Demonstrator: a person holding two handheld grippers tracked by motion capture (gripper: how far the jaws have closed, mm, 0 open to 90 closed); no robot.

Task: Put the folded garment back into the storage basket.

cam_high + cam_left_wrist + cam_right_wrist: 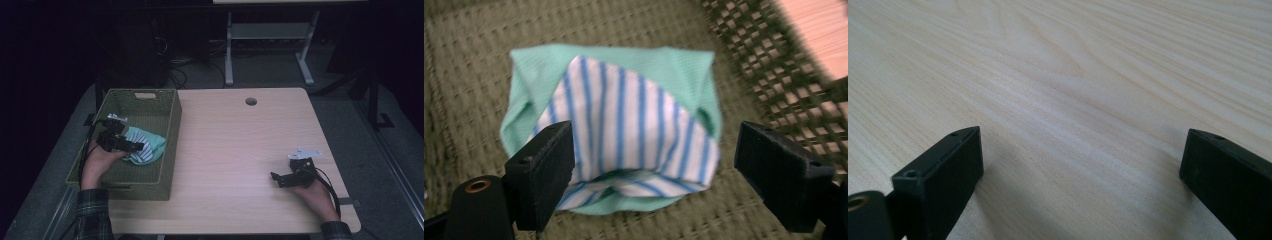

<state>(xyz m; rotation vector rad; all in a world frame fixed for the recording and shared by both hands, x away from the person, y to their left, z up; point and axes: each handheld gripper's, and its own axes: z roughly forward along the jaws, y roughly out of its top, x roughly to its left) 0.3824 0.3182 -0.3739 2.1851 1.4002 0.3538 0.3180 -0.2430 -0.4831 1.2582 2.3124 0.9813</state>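
Note:
A folded cloth (150,145), mint green with a white and blue striped side up (624,125), lies on the floor of an olive woven basket (172,145) at the table's left. My left gripper (137,146) hangs just over the cloth inside the basket; its jaws (654,145) stand wide open on either side of the cloth, and the pads do not touch it. My right gripper (276,179) rests low over the bare wood at the table's front right, pointing left. Its jaws (1080,145) are open with nothing between them.
The light wooden table (240,140) has a round cable hole (251,101) near its far edge. The basket's mesh wall (774,75) rises close to the left gripper's right side. Behind the table stand the white legs of another desk (229,55) and some floor cables.

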